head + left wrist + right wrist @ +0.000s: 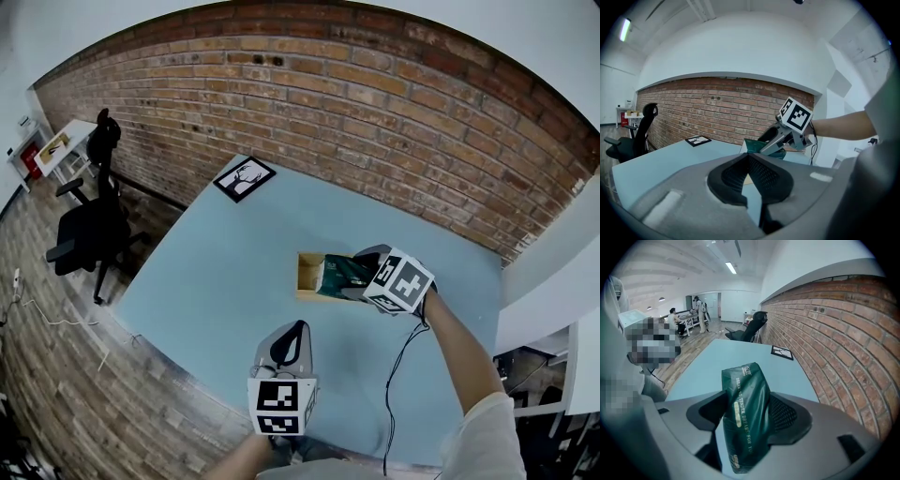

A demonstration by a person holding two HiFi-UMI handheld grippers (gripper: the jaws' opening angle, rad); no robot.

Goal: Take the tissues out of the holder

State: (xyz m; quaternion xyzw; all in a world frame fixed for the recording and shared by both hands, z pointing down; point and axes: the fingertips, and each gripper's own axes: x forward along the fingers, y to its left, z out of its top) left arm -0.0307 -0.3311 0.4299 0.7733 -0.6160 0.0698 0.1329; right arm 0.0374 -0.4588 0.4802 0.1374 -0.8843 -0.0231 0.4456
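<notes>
On the blue table [206,281] by the brick wall [375,94], the right gripper [356,274] is pinching the green tissue pack [337,275] lengthwise over the right end of the holder [307,277]. The left gripper [292,328], pressed together and empty, is hanging well apart on the near side.

Tissue pack [337,275] in R gripper [360,270]

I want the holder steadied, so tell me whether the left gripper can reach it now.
Probably yes. Only bare table lies between the left gripper and the wooden holder. The right gripper, shut on the green tissue pack, crowds only the holder's right side.
</notes>
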